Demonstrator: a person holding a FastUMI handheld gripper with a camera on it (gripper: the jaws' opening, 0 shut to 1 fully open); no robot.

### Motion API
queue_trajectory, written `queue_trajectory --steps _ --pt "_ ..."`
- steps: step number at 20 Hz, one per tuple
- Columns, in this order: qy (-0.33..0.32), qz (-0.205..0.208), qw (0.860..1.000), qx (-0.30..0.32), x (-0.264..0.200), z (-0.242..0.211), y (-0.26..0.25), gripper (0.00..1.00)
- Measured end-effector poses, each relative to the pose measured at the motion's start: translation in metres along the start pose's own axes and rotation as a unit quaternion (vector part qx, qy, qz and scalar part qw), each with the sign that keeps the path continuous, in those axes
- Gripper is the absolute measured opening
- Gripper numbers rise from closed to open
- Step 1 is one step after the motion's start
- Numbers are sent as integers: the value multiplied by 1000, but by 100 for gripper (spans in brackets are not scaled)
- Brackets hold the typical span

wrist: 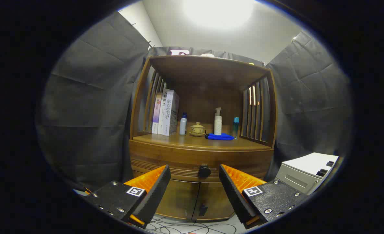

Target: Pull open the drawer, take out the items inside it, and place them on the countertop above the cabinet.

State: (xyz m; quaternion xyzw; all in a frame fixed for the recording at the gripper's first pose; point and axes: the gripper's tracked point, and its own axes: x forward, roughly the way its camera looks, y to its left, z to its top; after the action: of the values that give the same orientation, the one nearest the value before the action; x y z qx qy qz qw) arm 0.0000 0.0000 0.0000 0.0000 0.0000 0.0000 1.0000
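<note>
The drawer (179, 161) sits closed across the front of the wooden cabinet (140, 97), its round black knob (204, 171) centred on the drawer face and framed in the gap between my fingers, a little beyond their tips. My gripper (195, 175) hangs released, jaws spread wide and gripping nothing, the orange-and-black fingers (153, 185) level with the drawer front and apart from it. Directly above the drawer runs the countertop (166, 140), a bare strip of wood at its near edge, with a row of things further back: three books (166, 113) standing upright at the left against the slatted side, a small white bottle with a blue cap (183, 124) just beside them, a squat lidded ceramic pot (197, 129), a tall white pump bottle (217, 122) behind a folded blue cloth (219, 136), and a slim teal bottle (236, 127) near the right slats. Below the drawer I see two closed cabinet doors (195, 201). Cables (185, 227) trail over the floor in front of the cabinet. A grey-white box (306, 175) stands to the cabinet's right.
</note>
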Motion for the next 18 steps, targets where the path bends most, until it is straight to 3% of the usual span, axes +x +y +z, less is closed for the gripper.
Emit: queue_trajectory --steps 6,18 --pt "-2 -17 999 28 -4 2 -16 95" --pt "-3 -8 999 37 -7 4 -27 94"
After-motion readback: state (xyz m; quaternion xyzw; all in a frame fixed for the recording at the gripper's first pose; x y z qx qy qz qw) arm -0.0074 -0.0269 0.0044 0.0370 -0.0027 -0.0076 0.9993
